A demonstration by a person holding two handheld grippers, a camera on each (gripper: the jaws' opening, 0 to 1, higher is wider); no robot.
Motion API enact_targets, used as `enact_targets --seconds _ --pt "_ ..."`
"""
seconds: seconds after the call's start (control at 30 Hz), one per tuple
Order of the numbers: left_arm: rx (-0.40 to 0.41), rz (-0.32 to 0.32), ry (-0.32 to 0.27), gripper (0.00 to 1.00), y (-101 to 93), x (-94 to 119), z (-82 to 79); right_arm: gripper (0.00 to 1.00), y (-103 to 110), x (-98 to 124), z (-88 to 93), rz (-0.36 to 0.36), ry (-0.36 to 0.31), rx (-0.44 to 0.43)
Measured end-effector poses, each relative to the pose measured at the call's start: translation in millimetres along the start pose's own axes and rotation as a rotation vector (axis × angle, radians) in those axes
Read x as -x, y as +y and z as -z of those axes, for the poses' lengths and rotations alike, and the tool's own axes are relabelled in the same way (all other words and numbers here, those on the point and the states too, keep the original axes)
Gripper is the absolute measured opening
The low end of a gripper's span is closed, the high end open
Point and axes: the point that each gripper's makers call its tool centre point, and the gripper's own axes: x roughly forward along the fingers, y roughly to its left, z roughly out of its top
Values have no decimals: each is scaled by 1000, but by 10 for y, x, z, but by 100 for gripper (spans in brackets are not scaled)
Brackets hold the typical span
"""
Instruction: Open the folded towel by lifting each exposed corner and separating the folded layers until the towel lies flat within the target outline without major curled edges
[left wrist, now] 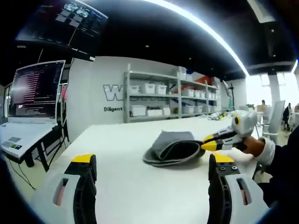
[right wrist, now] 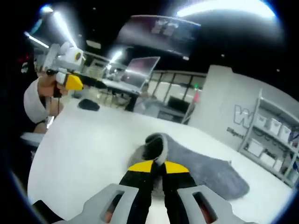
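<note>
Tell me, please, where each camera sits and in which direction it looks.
Left gripper view: rides the left gripper, jaws apart, looking across the white table at the grey towel, shelves behind; a hand holds the right gripper.
Right gripper view: rides the right gripper, shut on the towel, facing monitors; a hand holds the left gripper.
Shared: towel, table, shelves.

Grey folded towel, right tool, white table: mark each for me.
Grey folded towel [left wrist: 174, 148]: left gripper view, on the curled-up front fold.
Right tool [right wrist: 158, 164]: right gripper view, midway between its yellow-tipped fingertips, shut on the towel edge.
White table [left wrist: 121, 186]: left gripper view, bare top between the left tool's jaws.
</note>
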Motion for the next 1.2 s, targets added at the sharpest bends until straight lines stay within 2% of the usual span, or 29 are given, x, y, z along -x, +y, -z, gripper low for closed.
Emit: enact_targets --seconds 0.3,0.47,0.67,0.77,0.97,1.1,1.2 --pt "34 48 -21 100 -147 -71 -18 1 -181 135 27 49 -11 -19" --pt "36 57 -13 100 -173 -97 14 1 -294 236 56 84 -18 -36" --pt "4 63 35 100 -237 -165 126 1 -366 350 107 104 -13 -28" --pt "13 67 25 98 -276 -193 132 1 -400 436 93 115 -34 -38" --pt "17 93 24 94 -400 -259 163 1 -436 512 138 135 -33 -41" --pt "5 106 38 91 -458 -288 199 1 -443 545 112 111 -64 -115" --pt "-9 117 58 90 -495 -314 230 1 -528 595 127 125 -65 -124"
